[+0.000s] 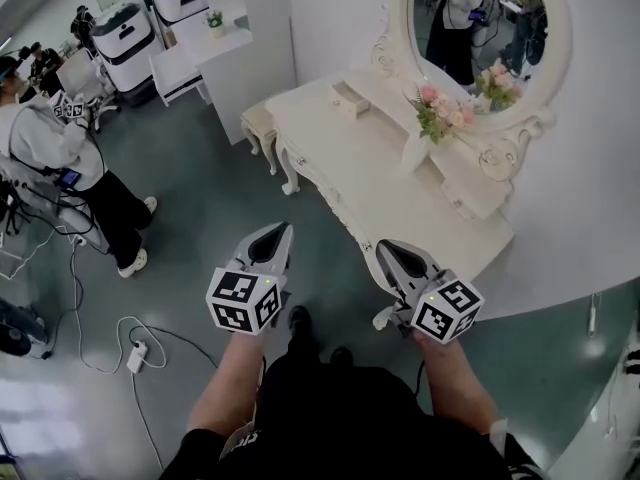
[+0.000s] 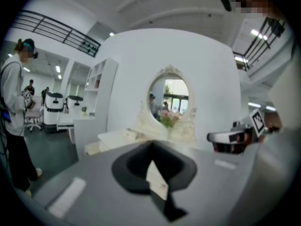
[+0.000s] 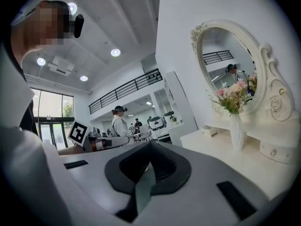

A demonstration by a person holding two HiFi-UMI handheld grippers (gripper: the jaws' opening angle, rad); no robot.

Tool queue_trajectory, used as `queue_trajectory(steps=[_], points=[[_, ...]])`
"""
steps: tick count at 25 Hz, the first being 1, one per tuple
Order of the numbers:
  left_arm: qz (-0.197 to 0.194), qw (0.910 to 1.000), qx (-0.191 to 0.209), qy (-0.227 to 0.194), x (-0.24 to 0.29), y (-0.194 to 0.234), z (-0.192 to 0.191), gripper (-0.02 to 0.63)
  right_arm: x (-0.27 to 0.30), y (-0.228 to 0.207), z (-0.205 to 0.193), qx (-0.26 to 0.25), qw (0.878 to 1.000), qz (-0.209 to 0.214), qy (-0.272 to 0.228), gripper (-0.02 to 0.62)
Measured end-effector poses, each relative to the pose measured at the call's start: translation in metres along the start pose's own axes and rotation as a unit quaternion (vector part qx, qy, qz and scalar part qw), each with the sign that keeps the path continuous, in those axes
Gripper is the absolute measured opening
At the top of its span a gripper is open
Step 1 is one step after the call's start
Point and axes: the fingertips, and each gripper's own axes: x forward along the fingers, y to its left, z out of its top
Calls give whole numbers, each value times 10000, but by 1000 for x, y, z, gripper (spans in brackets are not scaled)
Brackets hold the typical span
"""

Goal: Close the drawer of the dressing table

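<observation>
We hold left tongs (image 1: 278, 234) and right tongs (image 1: 388, 250) closed, empty, near dressing table (image 1: 330, 138). Drawer front unseen; blind push risks clipping surface edge.

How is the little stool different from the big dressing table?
The dressing table is long and wide; the stool at its far end is much smaller. The table carries a vase of flowers, a small box and a mirror; the stool's top looks bare. Both are creamy white with curvy legs.
</observation>
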Motion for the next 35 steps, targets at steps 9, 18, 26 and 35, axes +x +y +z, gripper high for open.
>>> queue_trajectory(steps=[9,18,26,35], points=[[-91,9998,-161,0,43,89,16,9,97,-19,11,-56,9998,-41,173,-6],[-432,9991,-3,22,74,157,35,9,191,-18,26,-191,9994,-141,242,-6],[-589,9980,-52,236,116,191,35,9,225,-49,25,-5,9990,-357,281,-6],[-696,9965,58,450,198,215,46,9,279,-124,38,209,9989,-364,227,-6]])
